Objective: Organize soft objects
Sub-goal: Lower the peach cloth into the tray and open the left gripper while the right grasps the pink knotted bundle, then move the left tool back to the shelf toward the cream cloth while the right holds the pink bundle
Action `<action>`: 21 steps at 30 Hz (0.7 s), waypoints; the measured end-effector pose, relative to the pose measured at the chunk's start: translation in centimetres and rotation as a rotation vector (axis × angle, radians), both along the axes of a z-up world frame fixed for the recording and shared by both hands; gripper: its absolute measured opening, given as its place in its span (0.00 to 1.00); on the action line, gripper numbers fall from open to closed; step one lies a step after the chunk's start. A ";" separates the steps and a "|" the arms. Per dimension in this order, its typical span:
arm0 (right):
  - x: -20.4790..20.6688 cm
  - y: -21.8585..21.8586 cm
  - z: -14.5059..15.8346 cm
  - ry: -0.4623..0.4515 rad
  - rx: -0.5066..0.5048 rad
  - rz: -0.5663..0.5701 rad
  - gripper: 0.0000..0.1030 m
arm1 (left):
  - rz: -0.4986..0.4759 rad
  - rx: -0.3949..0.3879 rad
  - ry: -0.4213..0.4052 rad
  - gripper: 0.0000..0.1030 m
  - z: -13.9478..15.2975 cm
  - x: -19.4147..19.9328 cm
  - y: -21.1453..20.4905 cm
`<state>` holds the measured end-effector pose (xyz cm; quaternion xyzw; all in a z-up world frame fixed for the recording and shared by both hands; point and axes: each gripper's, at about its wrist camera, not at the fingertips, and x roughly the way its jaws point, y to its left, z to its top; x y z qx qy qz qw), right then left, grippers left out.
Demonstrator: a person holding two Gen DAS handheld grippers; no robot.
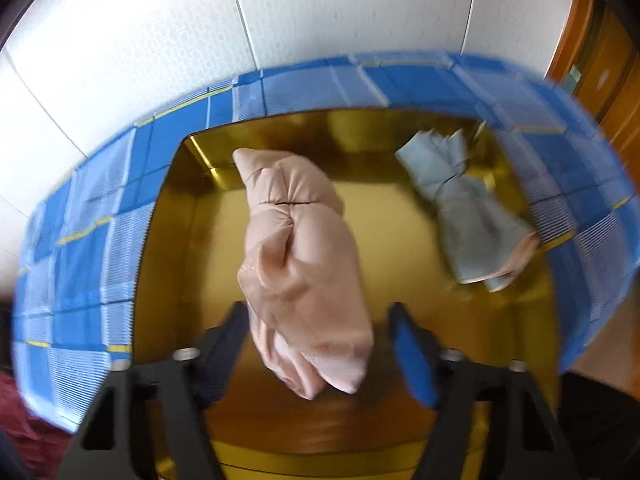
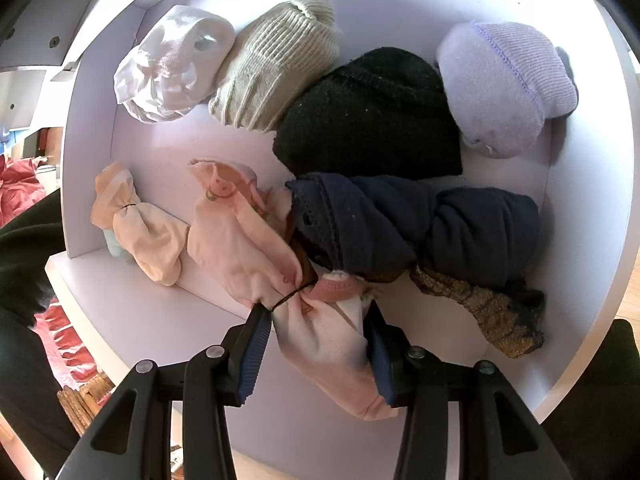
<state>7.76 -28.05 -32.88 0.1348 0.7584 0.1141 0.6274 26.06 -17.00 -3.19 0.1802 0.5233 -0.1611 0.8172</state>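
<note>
No writing or brand can be read on anything in either view.

Left wrist view: the left tool (image 1: 316,344) points steeply down into a gold tray (image 1: 172,208), and a peach bundle (image 1: 304,256) lies between its blue pads. The left pad seems to touch the cloth; the right pad stands clear of it, so the jaws are parted and not pinching (motion blur makes the left contact hard to judge). The bundle's long axis runs away from the camera, its tied, narrower end toward the far wall of the tray and its loose folds nearest the tool. A grey-blue bundle (image 1: 464,208) lies in the tray's far right corner, tilted, with a peach edge at its near end; it is smeared by blur. The tray sits in a blue checked box (image 1: 96,208), whose near side is cut off.

Right wrist view: the right tool (image 2: 318,344) pinches a pink bundle (image 2: 256,248) just below its black tie, both pads pressed into the cloth. This bundle lies in a white drawer (image 2: 132,312), long axis running from the tool up and left. Beside it lie a small peach roll (image 2: 140,228), a navy bundle (image 2: 420,228) and a gold-brown sock (image 2: 488,312), partly tucked under the navy one. Behind stand white (image 2: 172,64), cream (image 2: 276,64), black (image 2: 372,116) and lilac (image 2: 504,84) rolls.
</note>
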 end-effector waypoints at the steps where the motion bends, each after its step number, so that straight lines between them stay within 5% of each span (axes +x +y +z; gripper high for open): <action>1: 0.0 0.0 0.1 -0.002 0.000 0.002 0.45 | 0.003 0.038 -0.005 0.53 -0.4 0.4 -0.1; 6: 0.1 0.0 0.3 -0.002 0.005 0.005 0.45 | 0.059 0.126 -0.065 0.53 -1.1 2.1 0.7; 10: 0.3 0.1 0.2 0.002 0.001 0.015 0.45 | 0.076 0.003 -0.046 0.61 -0.5 1.8 2.7; 14: 0.3 0.4 0.1 0.002 -0.012 0.032 0.45 | 0.081 -0.112 -0.095 0.81 1.5 -0.3 4.3; 21: 0.2 1.4 0.2 -0.019 -0.058 0.100 0.45 | 0.132 -0.332 -0.118 0.84 3.6 -4.9 8.4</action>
